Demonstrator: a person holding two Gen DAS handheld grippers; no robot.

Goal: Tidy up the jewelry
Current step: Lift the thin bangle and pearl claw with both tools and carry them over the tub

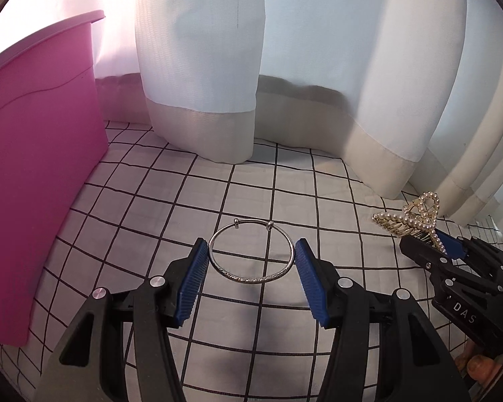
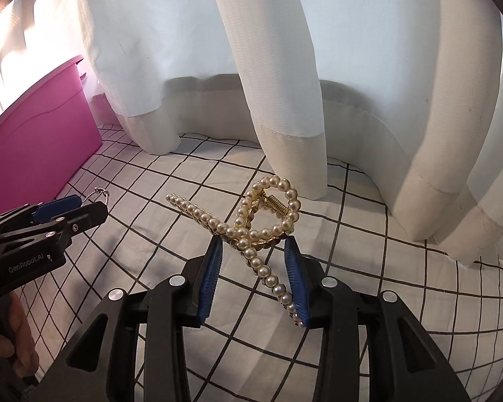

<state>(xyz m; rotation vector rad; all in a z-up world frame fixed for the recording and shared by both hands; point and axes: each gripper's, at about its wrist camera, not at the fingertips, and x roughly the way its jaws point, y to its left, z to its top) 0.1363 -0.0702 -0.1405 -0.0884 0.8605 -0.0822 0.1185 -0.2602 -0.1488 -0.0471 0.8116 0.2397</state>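
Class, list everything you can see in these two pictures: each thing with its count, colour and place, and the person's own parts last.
bangle: one, silver, held between the left gripper's pads above the cloth
hair clip: one, gold with pearls, held in the right gripper
bin: one, pink, far left on the cloth
cloth: one, white with black grid, underneath
curtain: one, white with cream hem, behind
left gripper: one, black with blue pads
right gripper: one, black with blue pads
hand: one, on the left gripper's handle

A white grid-patterned cloth (image 1: 251,201) covers the surface. Pale curtains (image 1: 201,67) hang at 12 o'clock. A pink box (image 1: 33,167) stands at 9 o'clock.
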